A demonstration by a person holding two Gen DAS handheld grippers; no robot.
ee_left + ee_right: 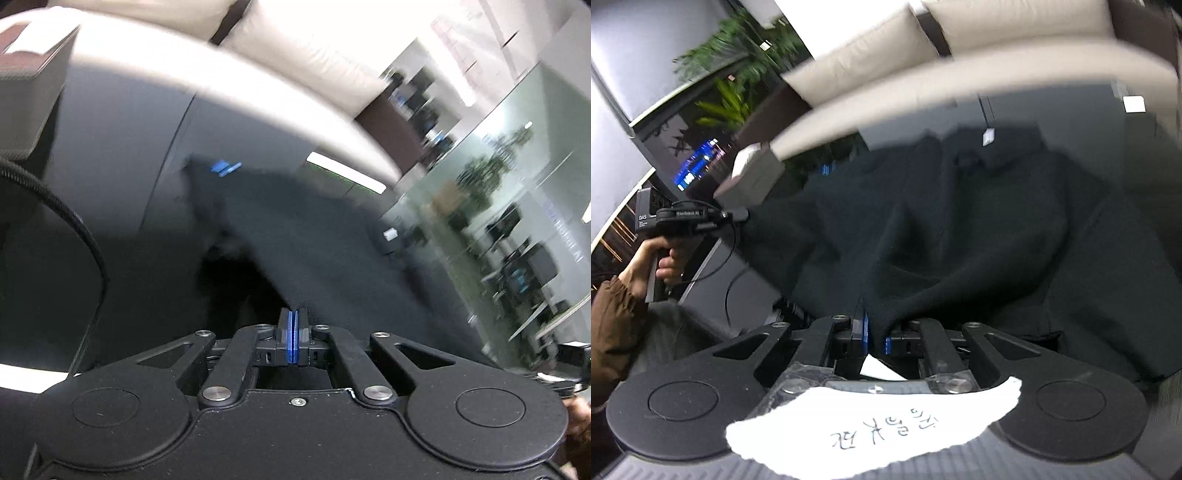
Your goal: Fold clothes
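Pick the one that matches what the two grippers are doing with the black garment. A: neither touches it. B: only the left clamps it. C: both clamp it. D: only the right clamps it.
C: the left gripper is shut on an edge of the black garment, and the right gripper has a fold of the cloth pinched between its pads.

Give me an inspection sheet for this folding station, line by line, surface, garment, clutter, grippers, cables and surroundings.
Surface: dark glossy table with a pale rim, reflecting ceiling lights.
Job's things: one black garment, lifted and stretched between both grippers, partly draped on the table.
Clutter: grey box at the table's edge.
Grippers: left gripper shut on the garment's edge; right gripper pinching a fold of it; a handwritten paper label is taped to the right one.
Cables: black cable looping beside the left gripper.
Surroundings: beige sofa cushions, green plants, blurred glass-walled office behind.
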